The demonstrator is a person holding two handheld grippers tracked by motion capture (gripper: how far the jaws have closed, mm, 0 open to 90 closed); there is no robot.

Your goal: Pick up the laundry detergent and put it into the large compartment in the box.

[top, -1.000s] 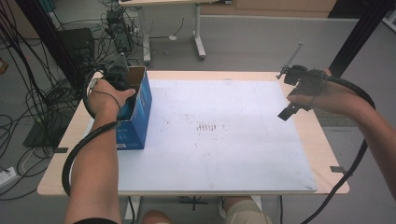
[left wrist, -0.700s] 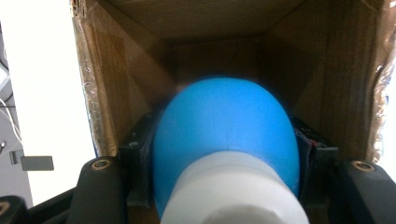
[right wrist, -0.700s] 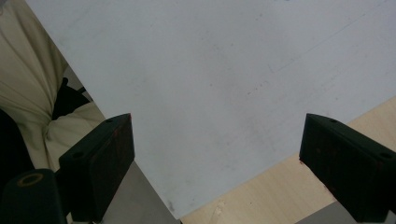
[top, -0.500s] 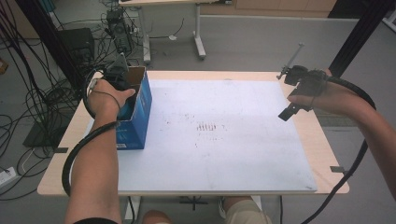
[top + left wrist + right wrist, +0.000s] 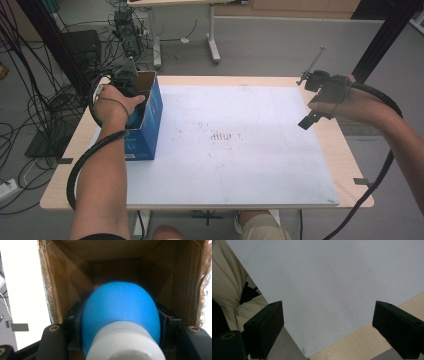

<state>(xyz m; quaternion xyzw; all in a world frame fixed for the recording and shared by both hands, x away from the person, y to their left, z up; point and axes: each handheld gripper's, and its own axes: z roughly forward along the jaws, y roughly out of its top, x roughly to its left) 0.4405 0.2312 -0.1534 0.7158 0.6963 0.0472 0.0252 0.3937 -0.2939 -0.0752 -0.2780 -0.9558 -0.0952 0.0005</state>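
The left gripper (image 5: 131, 85) clamped a blue, white-based bulb-shaped object (image 5: 121, 315) inside the blue cardboard box (image 5: 145, 120), which hid its jaws in the high view. At three o'clock, the right gripper (image 5: 328, 325) gaped empty.

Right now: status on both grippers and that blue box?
Left gripper shut on blue-and-white object, inside the open blue box. Right gripper open, empty, over the white mat. Nothing in the way.
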